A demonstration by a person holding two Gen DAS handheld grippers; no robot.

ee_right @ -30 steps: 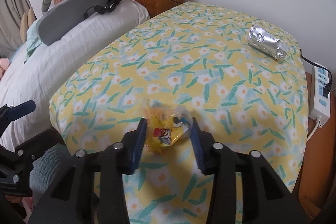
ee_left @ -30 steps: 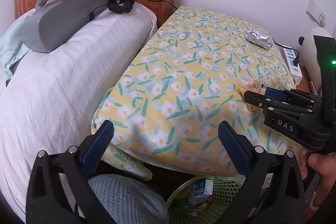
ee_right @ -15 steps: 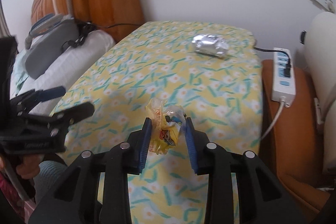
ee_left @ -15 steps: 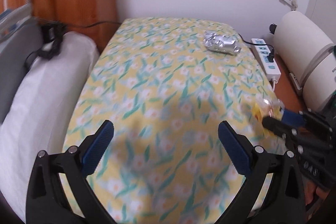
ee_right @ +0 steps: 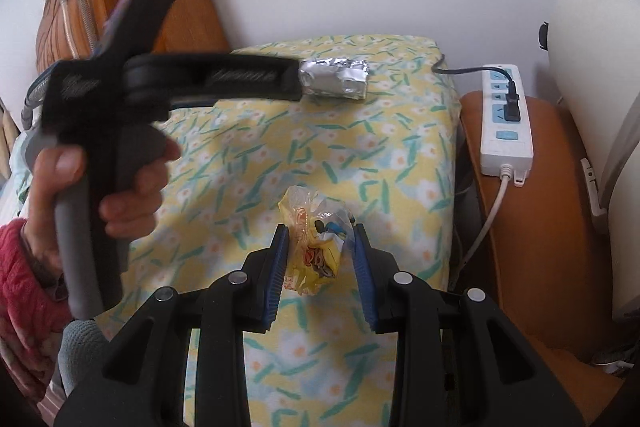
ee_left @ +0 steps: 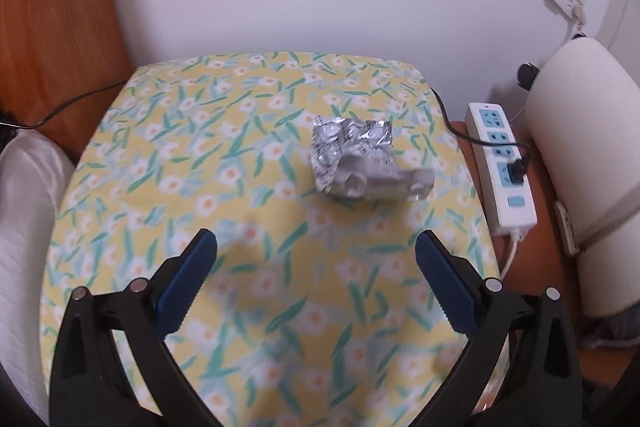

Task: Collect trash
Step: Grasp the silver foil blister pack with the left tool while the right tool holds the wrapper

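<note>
A crumpled silver foil blister pack (ee_left: 360, 159) lies on the yellow flowered pillow (ee_left: 224, 163) near its far right corner. My left gripper (ee_left: 316, 267) is open and empty, a short way in front of the pack. In the right wrist view the left gripper's body reaches across to the pack (ee_right: 336, 81). My right gripper (ee_right: 320, 251) is shut on a yellow and clear plastic wrapper (ee_right: 316, 239) and holds it above the pillow's (ee_right: 248, 171) near part.
A white power strip (ee_left: 502, 167) with a black plug lies on a brown bedside stand (ee_right: 532, 227) to the right. A cream cylinder (ee_left: 584, 155) stands beyond it. A wooden headboard (ee_left: 52, 39) and a white pillow (ee_left: 20, 227) are on the left.
My left gripper has swung right and forward over the flowered pillow toward the foil pack. My right gripper has closed on the wrapper and lifted it slightly.
</note>
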